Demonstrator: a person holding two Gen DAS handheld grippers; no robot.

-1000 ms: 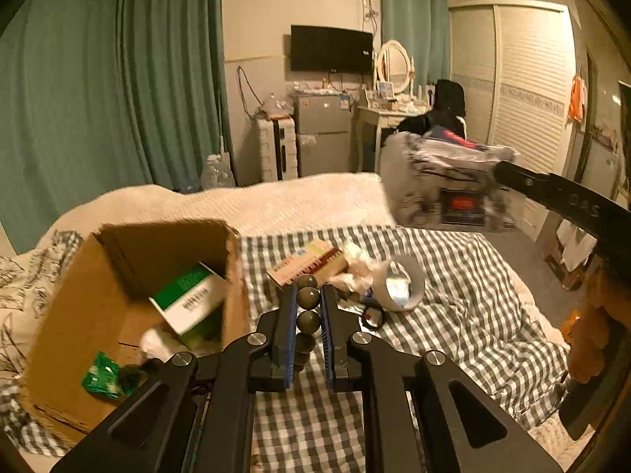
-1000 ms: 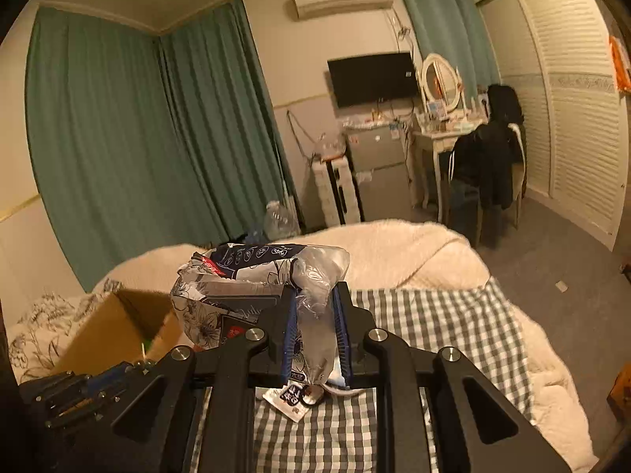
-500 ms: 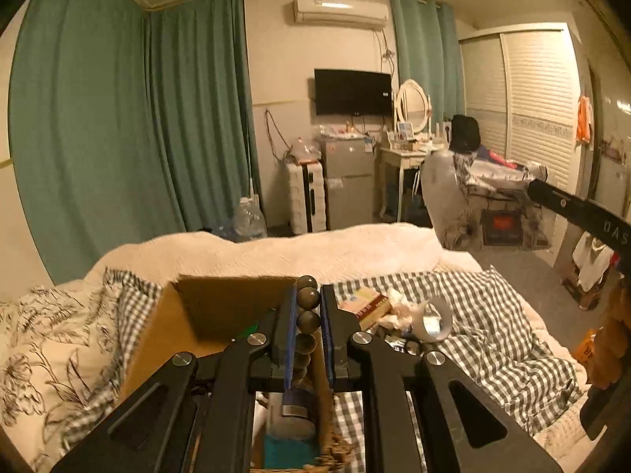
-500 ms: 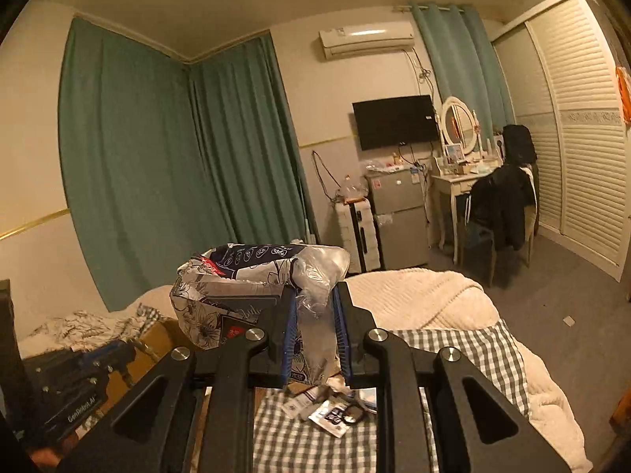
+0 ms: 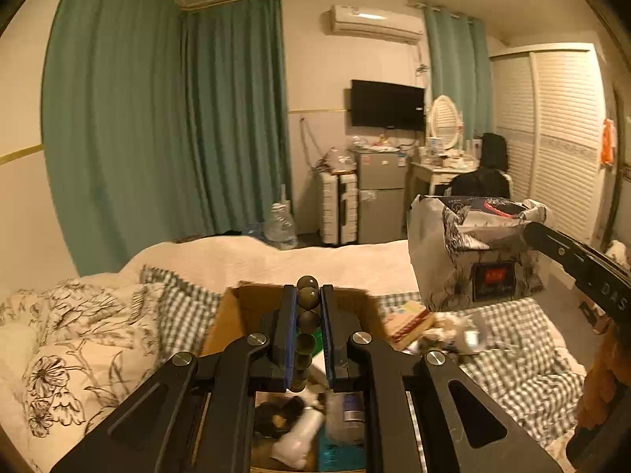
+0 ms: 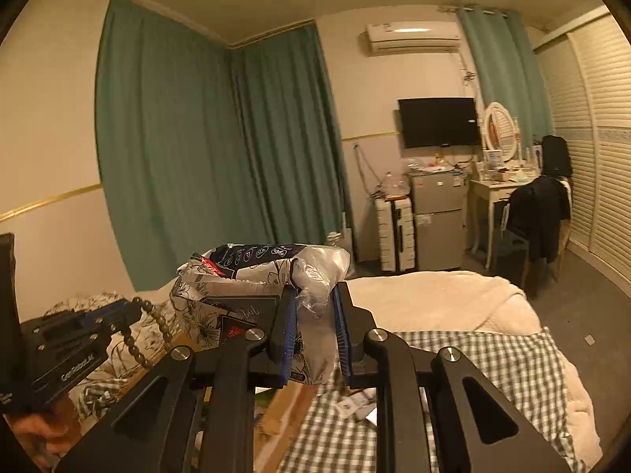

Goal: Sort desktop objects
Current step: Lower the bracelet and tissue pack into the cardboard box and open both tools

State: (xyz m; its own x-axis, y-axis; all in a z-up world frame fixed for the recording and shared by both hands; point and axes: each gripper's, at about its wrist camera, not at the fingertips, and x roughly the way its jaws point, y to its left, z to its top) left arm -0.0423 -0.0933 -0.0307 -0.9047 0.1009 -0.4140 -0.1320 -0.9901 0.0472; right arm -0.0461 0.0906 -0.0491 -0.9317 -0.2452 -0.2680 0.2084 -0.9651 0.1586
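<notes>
teal curtains (image 5: 165, 118), wall television (image 5: 387, 103), louvred wardrobe (image 5: 552, 134)

Through both wrist cameras I saw the room in dim, warm amber light. It came from overhead; a bright spot glared at the top right edge of the left view, and the air conditioner (image 6: 413, 36) high ahead caught a pale sheen. Both fisheye lenses bowed the curtains (image 5: 165, 126) and wardrobe doors (image 6: 595, 130) and left black corners. Ahead of the left tool, the clutter on the checked cloth (image 5: 512, 339) was smeared by motion blur. Items below the fingers sat in soft shadow.
</notes>
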